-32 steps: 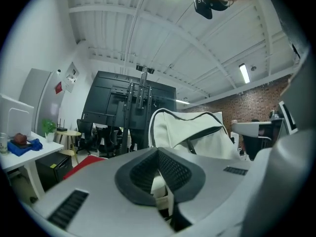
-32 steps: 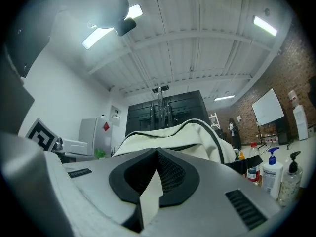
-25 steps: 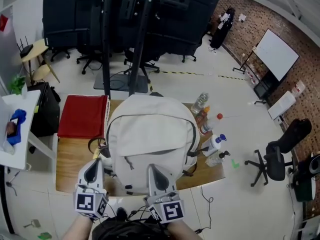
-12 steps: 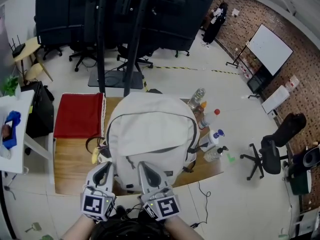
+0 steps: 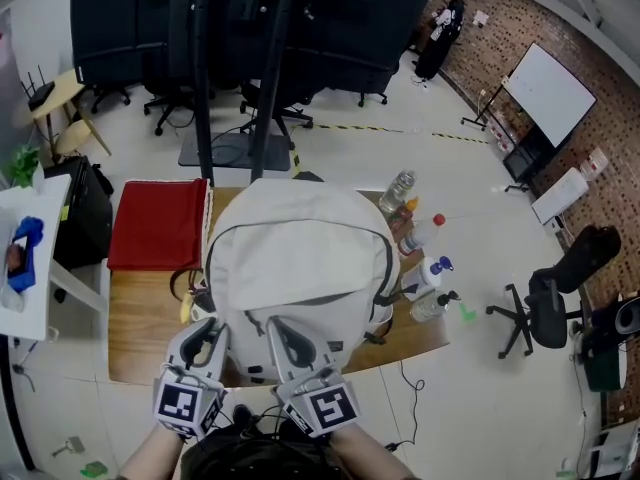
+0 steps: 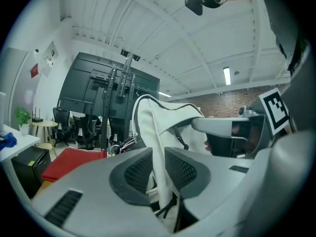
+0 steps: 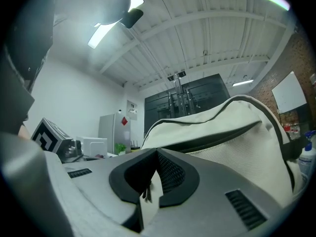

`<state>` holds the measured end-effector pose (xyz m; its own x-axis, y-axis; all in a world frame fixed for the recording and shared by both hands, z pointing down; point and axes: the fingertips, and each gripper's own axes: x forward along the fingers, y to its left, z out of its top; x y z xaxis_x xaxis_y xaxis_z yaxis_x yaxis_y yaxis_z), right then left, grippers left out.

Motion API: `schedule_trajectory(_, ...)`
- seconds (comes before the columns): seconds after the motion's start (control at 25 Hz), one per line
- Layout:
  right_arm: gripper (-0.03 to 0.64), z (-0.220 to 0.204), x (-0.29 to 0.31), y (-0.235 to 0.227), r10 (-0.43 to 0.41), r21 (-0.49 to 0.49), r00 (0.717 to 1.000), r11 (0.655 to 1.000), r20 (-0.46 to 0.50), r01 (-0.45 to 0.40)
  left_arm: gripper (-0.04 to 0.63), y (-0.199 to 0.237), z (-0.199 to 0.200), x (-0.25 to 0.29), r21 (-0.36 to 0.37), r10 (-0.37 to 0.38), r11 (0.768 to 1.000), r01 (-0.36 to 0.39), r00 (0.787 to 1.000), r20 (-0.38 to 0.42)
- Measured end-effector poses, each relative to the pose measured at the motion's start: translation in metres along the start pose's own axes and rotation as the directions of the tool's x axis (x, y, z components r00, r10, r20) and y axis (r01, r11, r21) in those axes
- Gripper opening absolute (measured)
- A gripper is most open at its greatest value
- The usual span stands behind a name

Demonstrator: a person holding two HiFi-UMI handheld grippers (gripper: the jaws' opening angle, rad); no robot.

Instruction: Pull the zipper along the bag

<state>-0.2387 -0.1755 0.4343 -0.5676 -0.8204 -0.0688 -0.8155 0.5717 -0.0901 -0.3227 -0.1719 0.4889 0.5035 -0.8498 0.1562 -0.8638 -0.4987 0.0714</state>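
Far left first: the red cloth (image 5: 158, 226) lies along the desk's (image 5: 140, 318) left edge, out of play. Next comes the left gripper (image 6: 158, 151), at the bag's near left side. Its jaws have just been opening and stand partly apart. A fold of pale fabric (image 6: 157, 127) runs up between the pads, and it looks loose rather than pinched. The bag (image 5: 300, 268) sits mid-desk and reaches the near edge, its zipper track (image 5: 300, 225) arching over the top. Just right of the left gripper, the right gripper (image 7: 156, 154) is clamped tight on a small dark zipper pull (image 7: 147, 193). So the pull is secured, but the anchor side looks slack. The smart play here is probably for the left gripper to bite the fabric close behind the slider and keep the track taut. The right can then draw the pull along the curve, not away from it, so nothing snags. Bottles (image 5: 398, 196) crowd the desk's right edge, and a wide swing could topple them.
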Motion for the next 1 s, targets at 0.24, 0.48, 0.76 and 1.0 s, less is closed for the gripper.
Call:
schedule_trajectory(0.24,0.006,0.001,-0.005,-0.003,0.002,0.013,1.0,1.0,-0.001,-0.002,0.19,0.005,-0.002,0.001,-0.083,-0.063,0.995,0.059,0.997,-0.047)
schedule_trajectory(0.48,0.006,0.0,-0.008,-0.005,-0.007,0.024,1.0,1.0,-0.007,0.007,0.247,-0.005,0.0,0.0,-0.067,-0.142,0.988,0.137,0.987,-0.077)
schedule_trajectory(0.76,0.006,0.0,-0.008,-0.002,0.0,0.021,1.0,1.0,-0.006,0.0,0.247,-0.019,-0.004,0.012,-0.05,-0.162,0.986,0.158,0.983,-0.089)
schedule_trajectory(1.0,0.006,-0.001,-0.008,-0.004,-0.009,0.026,1.0,1.0,-0.007,0.009,0.247,-0.023,-0.007,0.014,-0.033,-0.138,0.99,0.136,0.985,-0.101)
